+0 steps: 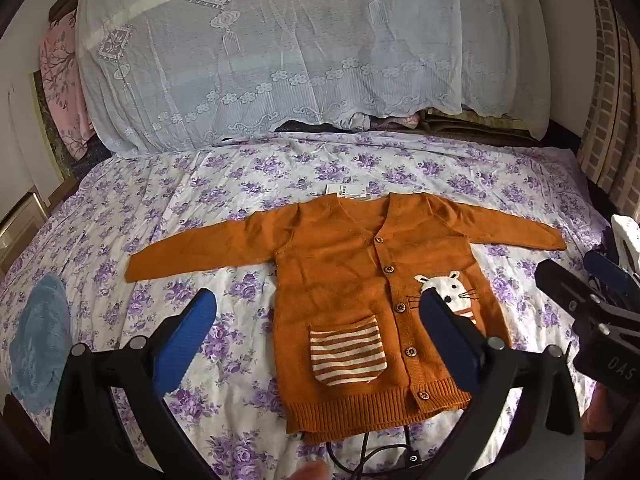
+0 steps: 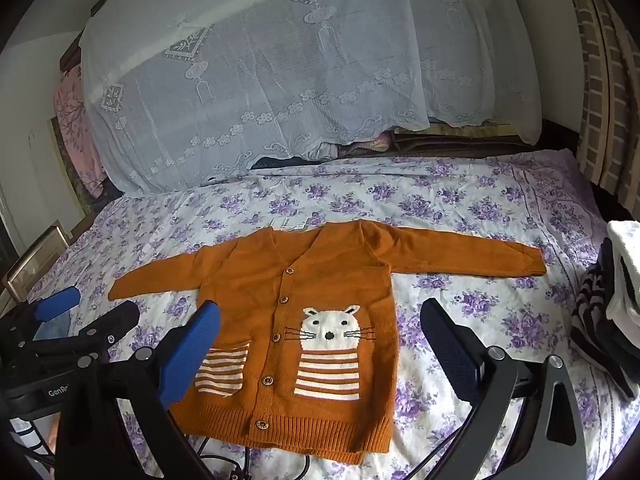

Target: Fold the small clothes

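Note:
A small orange knit cardigan (image 1: pixel 340 264) lies flat and face up on the floral bedsheet (image 1: pixel 400 164), sleeves spread to both sides. It has wooden buttons, a striped pocket (image 1: pixel 346 356) and a white cat motif (image 2: pixel 330 330). My left gripper (image 1: pixel 318 298) hovers open over the cardigan's lower half, holding nothing. My right gripper (image 2: pixel 320 309) hovers open above the cat motif and the hem, also with nothing between its fingers. Each gripper shows in the other's view: the right one (image 1: pixel 572 266) at the right edge, the left one (image 2: pixel 98 304) at the left edge.
A lace cloth (image 1: pixel 300 60) covers a tall pile along the back of the bed. A blue towel (image 1: pixel 40 336) lies at the left, folded clothes (image 2: pixel 612 312) are stacked at the right. Black cables (image 1: pixel 360 452) run under the hem. A paper tag (image 1: pixel 344 190) sits at the collar.

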Demonstrator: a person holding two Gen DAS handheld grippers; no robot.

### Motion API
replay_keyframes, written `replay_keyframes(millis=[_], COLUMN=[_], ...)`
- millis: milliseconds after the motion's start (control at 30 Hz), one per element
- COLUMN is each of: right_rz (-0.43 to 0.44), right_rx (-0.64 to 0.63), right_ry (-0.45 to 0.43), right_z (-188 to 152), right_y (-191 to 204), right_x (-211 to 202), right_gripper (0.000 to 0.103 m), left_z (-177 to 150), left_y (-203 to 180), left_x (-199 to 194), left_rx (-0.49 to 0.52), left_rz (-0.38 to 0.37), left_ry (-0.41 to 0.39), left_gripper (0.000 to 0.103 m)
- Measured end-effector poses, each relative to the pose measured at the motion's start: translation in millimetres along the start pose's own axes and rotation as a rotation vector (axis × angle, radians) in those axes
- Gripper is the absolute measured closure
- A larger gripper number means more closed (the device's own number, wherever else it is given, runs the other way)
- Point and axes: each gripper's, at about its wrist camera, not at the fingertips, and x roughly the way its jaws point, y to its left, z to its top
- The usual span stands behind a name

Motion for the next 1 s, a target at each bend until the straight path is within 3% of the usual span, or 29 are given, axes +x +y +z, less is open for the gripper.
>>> replay_keyframes(millis=[1000], right_rz=[0.001], right_rx=[-0.005], right_ry=[-0.013], right_z=[-2], right_y=[3], right_x=[-2], right_gripper=[0.003], left_z=[-4], left_y=[7], left_x=[3], left_rx=[-0.005], left_rz=[0.001], left_ry=[0.010], left_gripper=[0.004])
